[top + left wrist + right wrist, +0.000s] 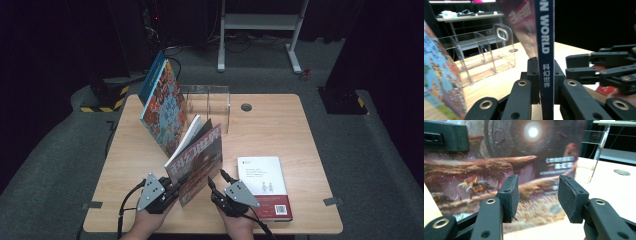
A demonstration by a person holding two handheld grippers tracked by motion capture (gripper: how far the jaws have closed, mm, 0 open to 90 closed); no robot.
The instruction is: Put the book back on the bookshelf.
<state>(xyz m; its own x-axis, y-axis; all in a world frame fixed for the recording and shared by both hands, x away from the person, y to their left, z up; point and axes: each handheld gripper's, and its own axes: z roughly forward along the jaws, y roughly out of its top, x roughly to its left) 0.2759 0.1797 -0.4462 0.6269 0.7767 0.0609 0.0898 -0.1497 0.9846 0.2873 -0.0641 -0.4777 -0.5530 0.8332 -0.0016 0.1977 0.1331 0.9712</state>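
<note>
A: Magazine (197, 162), held tilted above the table (280, 125), spine clamped in the left gripper (167, 192); the right gripper (216, 181) waits open beside its cover.

B: Risk?

A: Pinched only at the spine, it could flop open or slip sideways.

A wooden table (280, 125) stands on grey carpet (360, 150) in a dark room.

A: How many books?
B: Three: a science-fiction magazine (200, 157), a colourful picture book (164, 107), a white-and-red book (264, 186).
A: Anything else?
B: One clear acrylic rack (210, 106), two grippers.
</note>
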